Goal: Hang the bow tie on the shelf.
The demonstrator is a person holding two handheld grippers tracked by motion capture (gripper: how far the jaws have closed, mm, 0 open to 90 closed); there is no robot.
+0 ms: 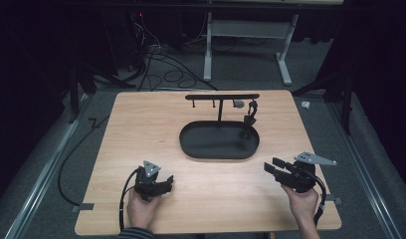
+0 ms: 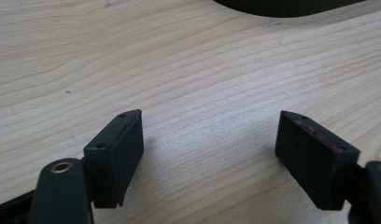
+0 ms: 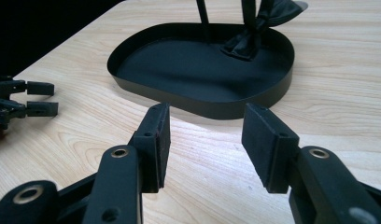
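Note:
A black oval tray (image 1: 191,145) lies at the middle of the wooden table (image 1: 141,124), with a T-shaped black stand (image 1: 222,96) rising from it. A black strap-like piece (image 1: 250,117) hangs from the bar's right end down into the tray; the right gripper view shows it bunched (image 3: 254,39) on the tray floor. My left gripper (image 1: 167,182) rests near the front left, open and empty (image 2: 209,140), jaws low over bare wood. My right gripper (image 1: 271,167) is held at the front right, open and empty (image 3: 205,135), facing the tray's (image 3: 202,109) near rim.
The tray's edge (image 2: 282,5) shows at the top of the left gripper view. The left gripper's jaws (image 3: 39,99) sit at the far left of the right gripper view. Cables (image 1: 161,69) and a white frame (image 1: 208,45) lie on the floor beyond the table.

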